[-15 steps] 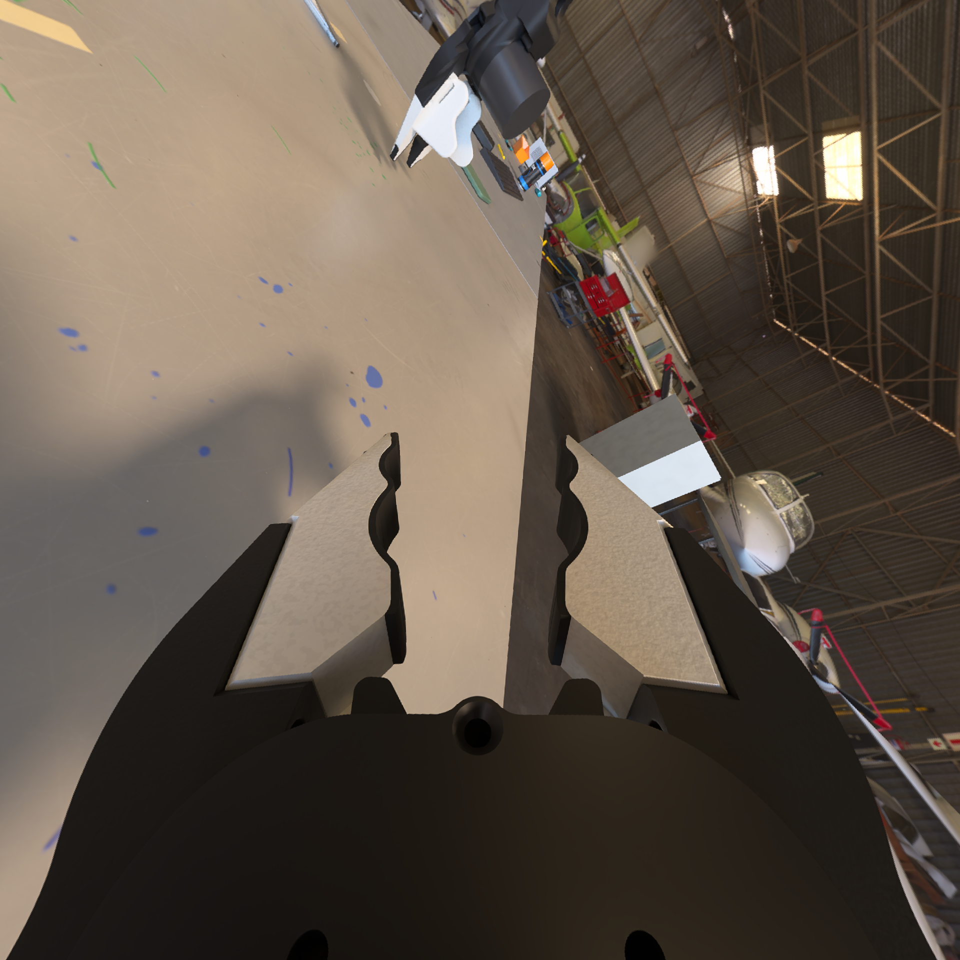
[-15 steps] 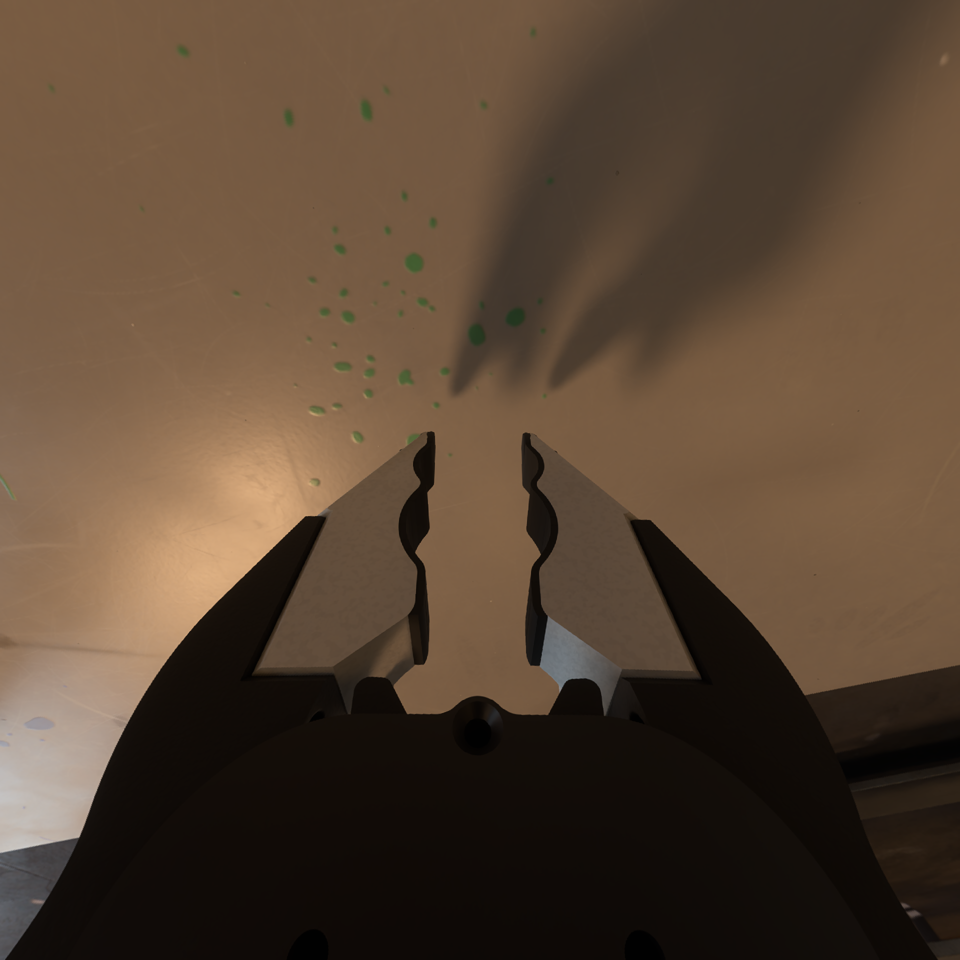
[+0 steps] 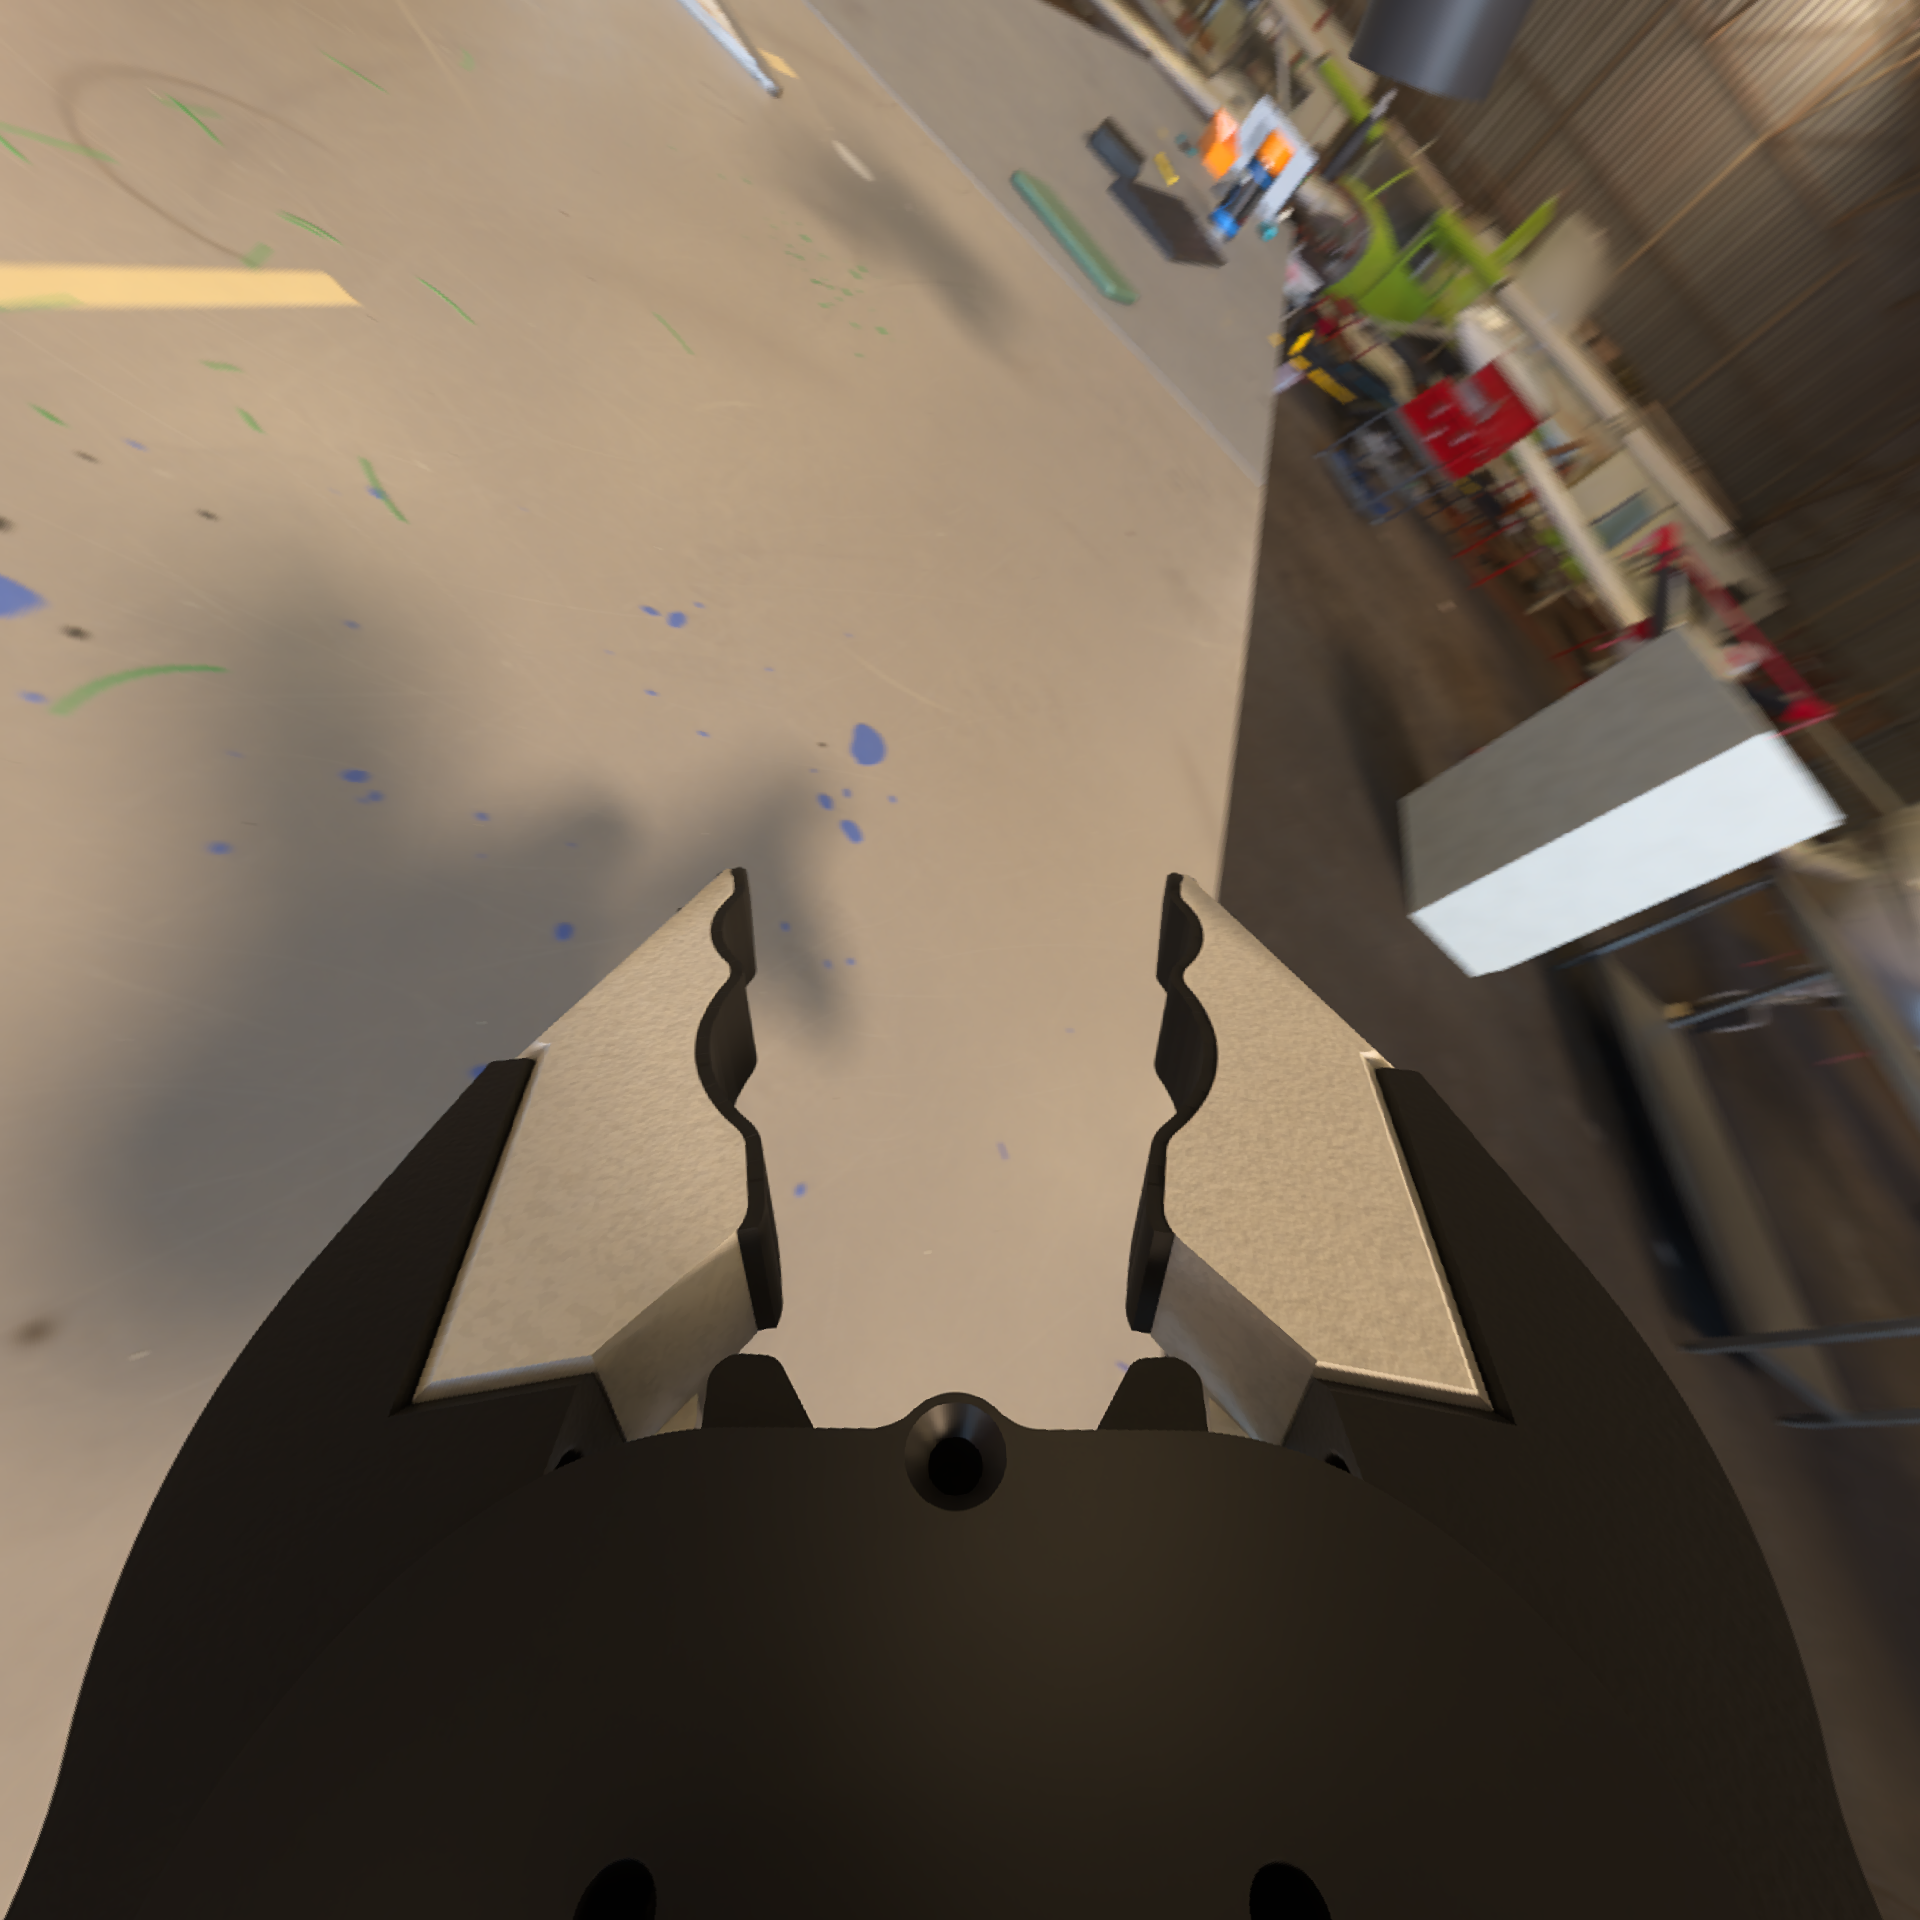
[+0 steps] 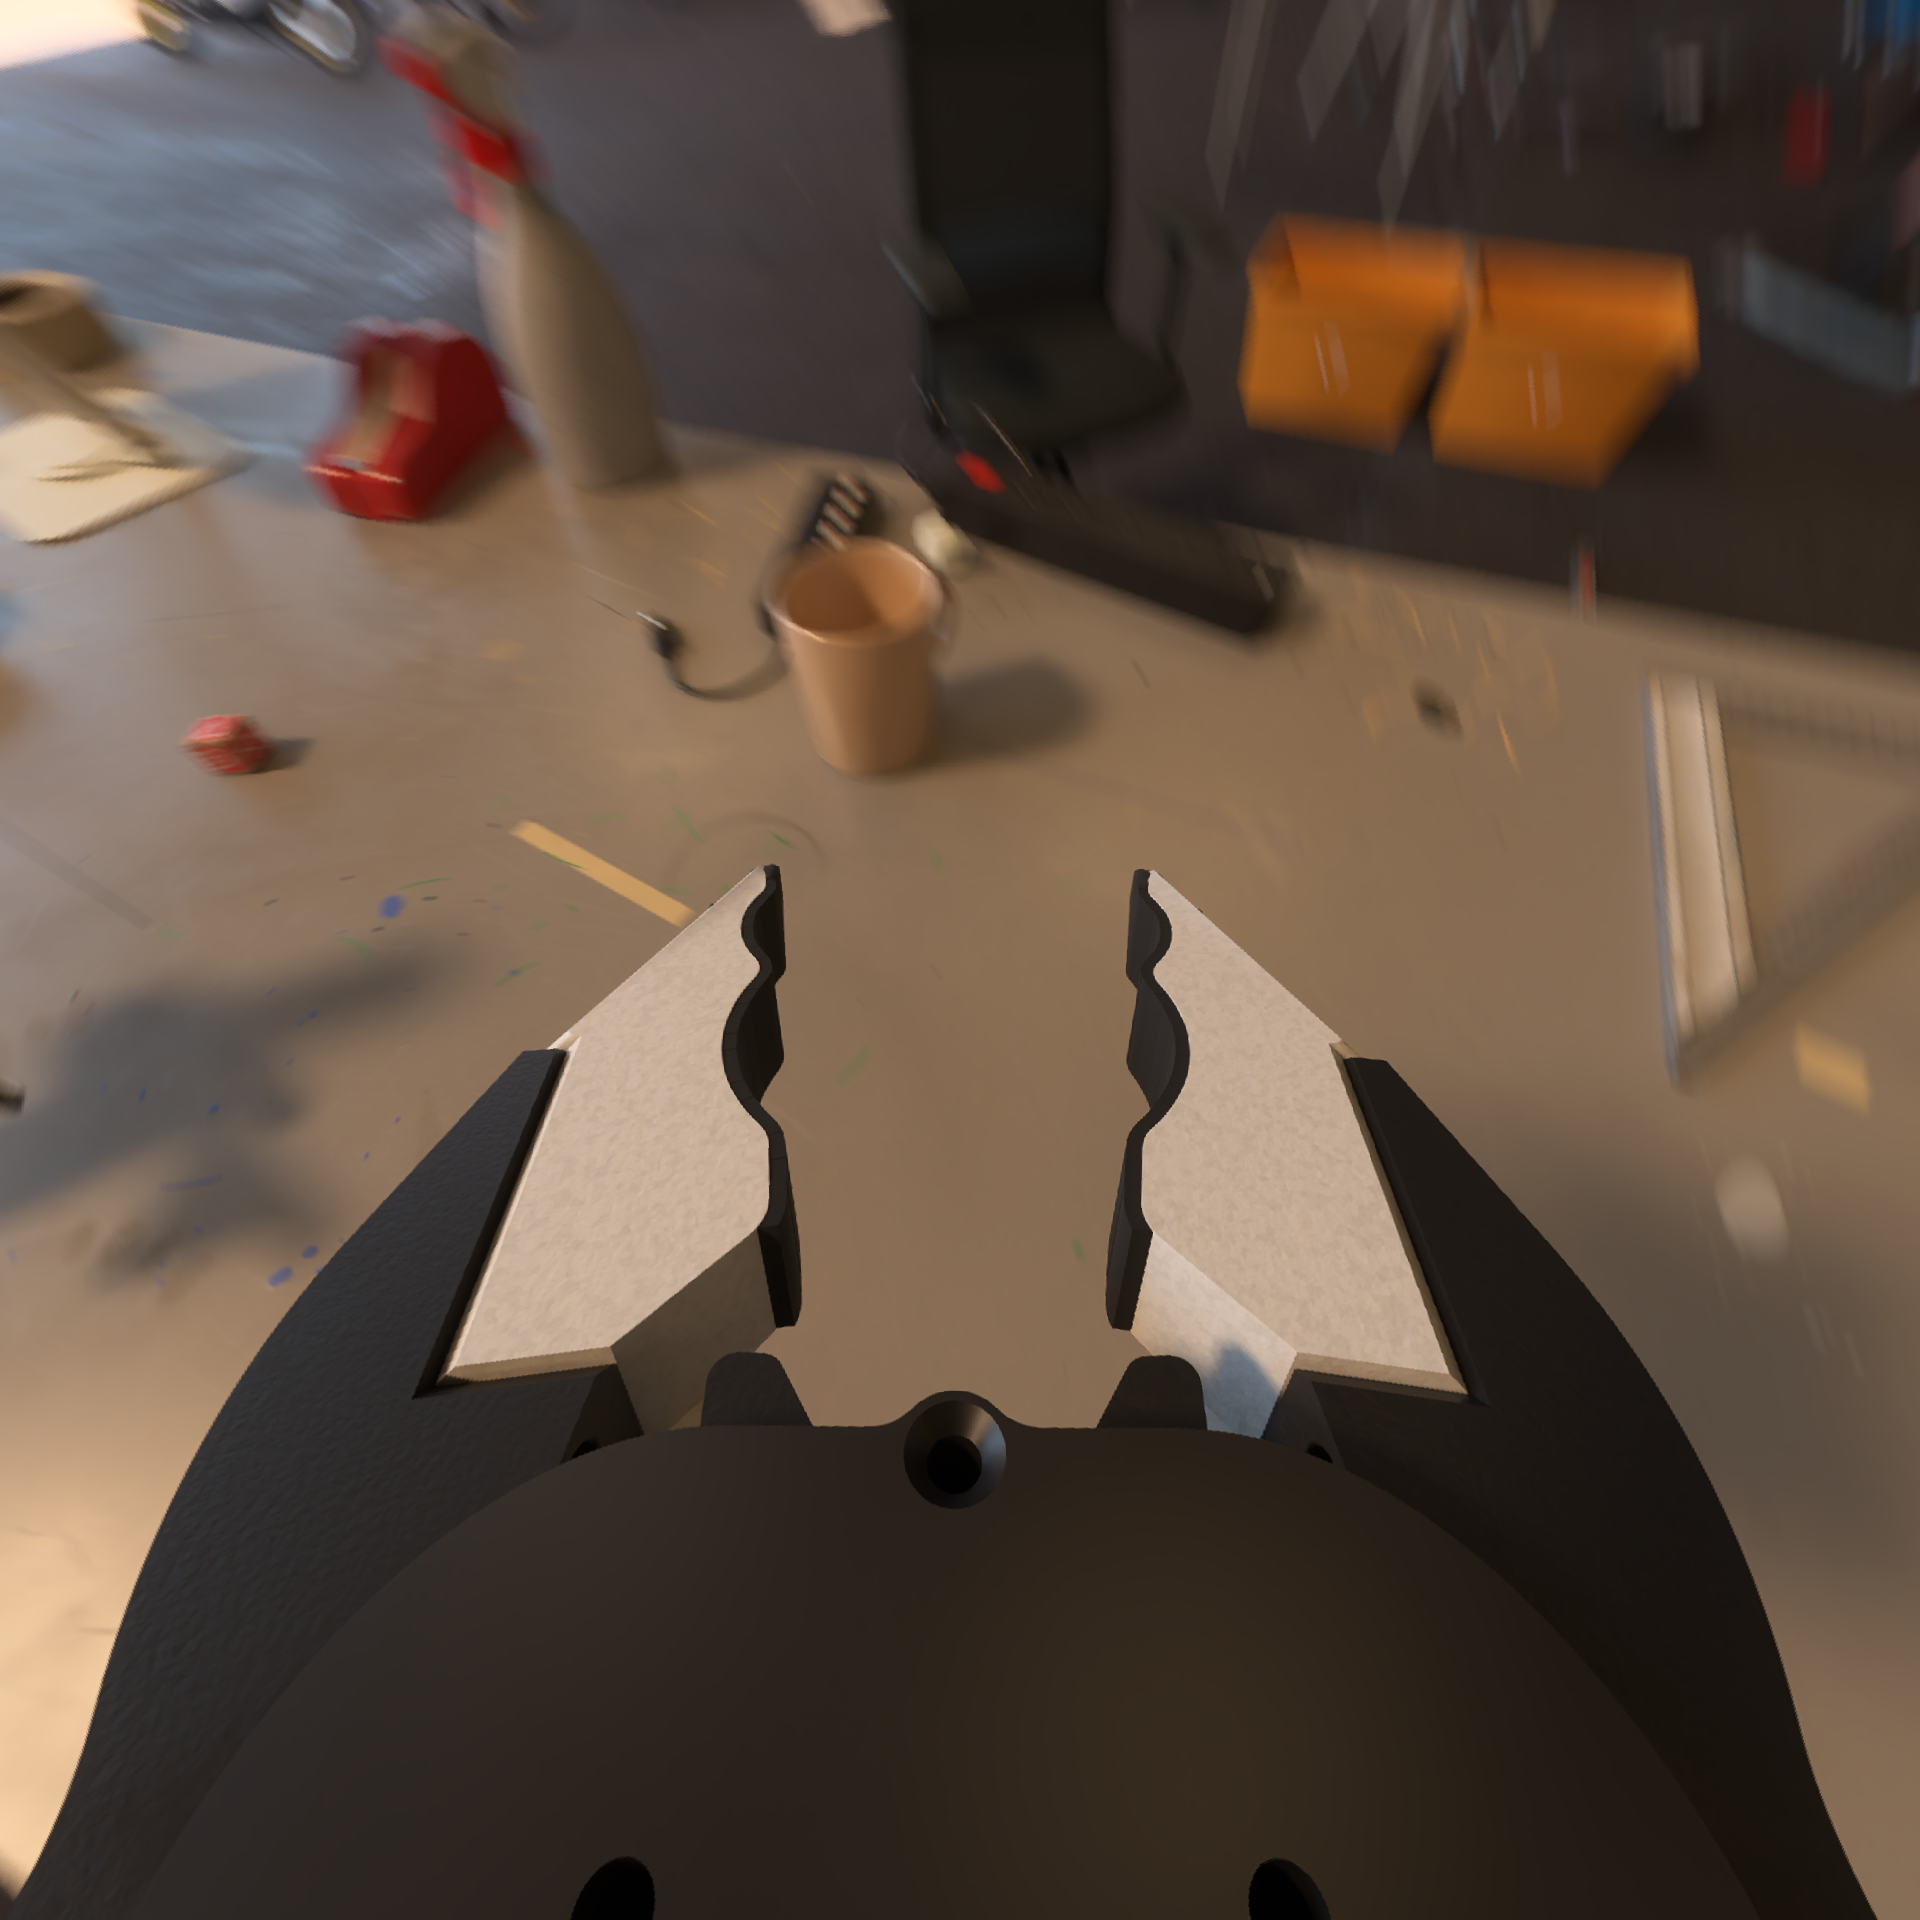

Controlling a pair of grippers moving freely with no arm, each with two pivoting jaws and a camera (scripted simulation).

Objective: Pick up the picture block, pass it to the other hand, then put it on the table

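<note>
In the right wrist view, the picture block (image 4: 223, 744), small and red, sits alone on the table (image 4: 1195, 862) at far left, well apart from the right gripper (image 4: 954, 883), whose jaws stand apart with nothing between them. Rightward come one red box (image 4: 405, 426), a tall tan bottle-like shape (image 4: 566, 353) (blur makes it hard to name), one tan cup (image 4: 862, 649) with a dark cable (image 4: 717, 675) beside it, two orange bins (image 4: 1465, 343) beyond the table edge, and one pale rail (image 4: 1699, 873). Nothing lies between gripper and block. The left gripper (image 3: 954, 883) also gapes empty over paint-spattered tabletop; a green rod (image 3: 1070, 237) lies far ahead.
</note>
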